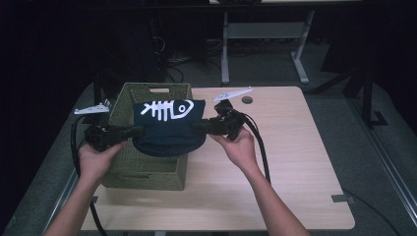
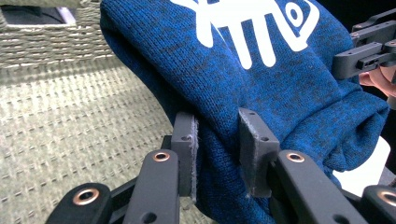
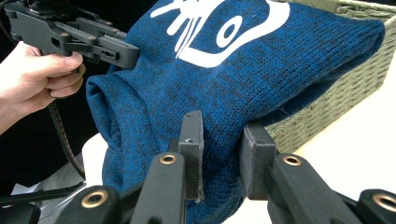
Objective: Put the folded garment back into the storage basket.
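A folded dark blue knit sweater (image 1: 169, 125) with a white fish-skeleton print hangs over a green woven basket (image 1: 147, 174). My left gripper (image 1: 140, 130) is shut on its left edge, and my right gripper (image 1: 196, 127) is shut on its right edge. In the left gripper view the jaws (image 2: 217, 140) pinch a fold of the knit (image 2: 280, 88), with the basket's floor (image 2: 70, 116) below and the other gripper (image 2: 369, 51) at the far side. In the right gripper view the jaws (image 3: 223, 144) clamp the sweater (image 3: 261, 70), with the basket's wall (image 3: 341, 93) behind it and the left gripper (image 3: 116, 49) opposite.
The basket stands on the left part of a light wooden table (image 1: 275, 162), which has a round cable hole (image 1: 247, 100) near its back edge. Black cables trail from both grippers. A white desk frame (image 1: 265, 29) stands on the floor behind.
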`<act>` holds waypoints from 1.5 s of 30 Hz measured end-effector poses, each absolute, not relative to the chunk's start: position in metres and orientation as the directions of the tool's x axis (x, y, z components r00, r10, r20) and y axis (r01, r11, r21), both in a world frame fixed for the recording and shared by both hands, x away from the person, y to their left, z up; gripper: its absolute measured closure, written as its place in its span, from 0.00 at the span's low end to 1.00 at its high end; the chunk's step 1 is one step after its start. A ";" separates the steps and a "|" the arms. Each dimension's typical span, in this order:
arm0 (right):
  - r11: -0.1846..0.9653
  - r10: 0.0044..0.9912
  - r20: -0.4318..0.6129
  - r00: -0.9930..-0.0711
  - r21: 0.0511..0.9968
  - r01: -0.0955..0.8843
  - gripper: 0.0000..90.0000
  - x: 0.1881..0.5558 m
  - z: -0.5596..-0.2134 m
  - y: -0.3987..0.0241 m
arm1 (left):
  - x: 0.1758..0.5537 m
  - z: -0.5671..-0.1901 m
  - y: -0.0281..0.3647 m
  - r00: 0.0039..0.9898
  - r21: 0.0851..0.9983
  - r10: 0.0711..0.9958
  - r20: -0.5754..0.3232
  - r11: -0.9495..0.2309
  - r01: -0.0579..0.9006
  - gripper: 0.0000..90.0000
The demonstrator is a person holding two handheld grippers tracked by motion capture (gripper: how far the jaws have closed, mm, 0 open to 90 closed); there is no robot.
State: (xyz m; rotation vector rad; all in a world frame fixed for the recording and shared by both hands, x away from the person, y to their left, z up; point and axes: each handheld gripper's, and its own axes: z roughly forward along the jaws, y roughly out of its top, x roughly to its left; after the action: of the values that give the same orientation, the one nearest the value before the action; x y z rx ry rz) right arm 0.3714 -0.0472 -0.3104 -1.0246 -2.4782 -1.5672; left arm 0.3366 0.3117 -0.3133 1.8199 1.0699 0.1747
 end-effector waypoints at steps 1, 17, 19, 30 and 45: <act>0.272 0.506 0.362 -0.783 0.794 0.544 0.81 0.372 -0.311 -0.046 | 0.336 -0.313 0.314 0.600 0.798 0.733 -0.320 -0.133 0.588 0.78; 0.272 0.501 0.370 -0.783 0.791 0.548 0.81 0.376 -0.323 -0.012 | 0.335 -0.319 0.343 0.576 0.784 0.756 -0.311 -0.139 0.605 0.77; 0.281 0.501 0.365 -0.785 0.789 0.546 0.81 0.375 -0.323 -0.007 | 0.336 -0.320 0.347 0.573 0.781 0.756 -0.316 -0.136 0.610 0.77; 0.292 0.505 0.365 -0.782 0.780 0.553 0.81 0.381 -0.332 0.010 | 0.339 -0.327 0.360 0.545 0.768 0.776 -0.317 -0.127 0.627 0.77; 0.305 0.504 0.366 -0.783 0.772 0.557 0.81 0.385 -0.342 0.036 | 0.343 -0.336 0.381 0.504 0.744 0.802 -0.321 -0.116 0.658 0.76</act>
State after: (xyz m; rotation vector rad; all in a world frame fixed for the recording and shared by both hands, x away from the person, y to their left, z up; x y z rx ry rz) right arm 0.3855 0.0359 -0.3424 -1.0146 -2.4926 -1.5117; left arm 0.3427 0.3808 -0.3365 1.8385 1.2159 0.1988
